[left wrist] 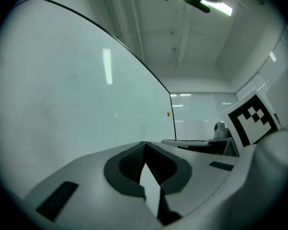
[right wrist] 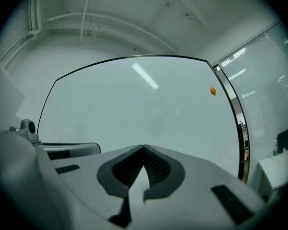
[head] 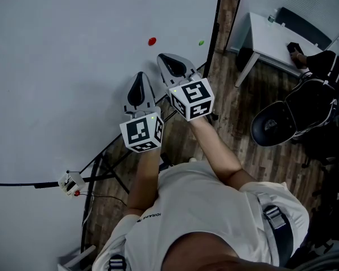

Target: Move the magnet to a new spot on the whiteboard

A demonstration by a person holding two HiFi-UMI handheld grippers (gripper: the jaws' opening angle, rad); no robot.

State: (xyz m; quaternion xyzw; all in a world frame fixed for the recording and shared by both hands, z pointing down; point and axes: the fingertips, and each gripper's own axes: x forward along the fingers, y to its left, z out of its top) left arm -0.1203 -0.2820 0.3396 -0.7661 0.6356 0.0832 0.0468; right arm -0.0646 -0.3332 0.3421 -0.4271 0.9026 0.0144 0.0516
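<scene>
Two grippers are raised toward a whiteboard [head: 73,72] with a thin black frame. The left gripper [head: 140,79] is lower and farther left. The right gripper [head: 164,60] is beside it, a little higher and closer to the board's right edge.

In the left gripper view, the jaws of the left gripper [left wrist: 144,145] meet at their tips and hold nothing. In the right gripper view, the right gripper [right wrist: 144,150] is the same, with its tips pressed together and empty.

A red magnet [head: 152,40] is stuck to the board just past the right gripper's tip and clear of it. It shows as a small orange dot in the left gripper view [left wrist: 168,113] and in the right gripper view [right wrist: 213,90]. A green magnet [head: 201,42] is on the board to its right, near the frame.

Each gripper carries a cube with black-and-white square patterns, the left cube [head: 142,132] and the right cube [head: 193,99]; the patterns hold no letters. The person's white shirt sleeve [head: 141,222] has a short line of dark print, upside down from the head view and too small to read for certain.

A small white device [head: 71,183] with a red spot sits at the board's lower left edge. A white desk [head: 273,38] and a dark office chair [head: 282,123] stand on the wood floor [head: 242,140] to the right.
</scene>
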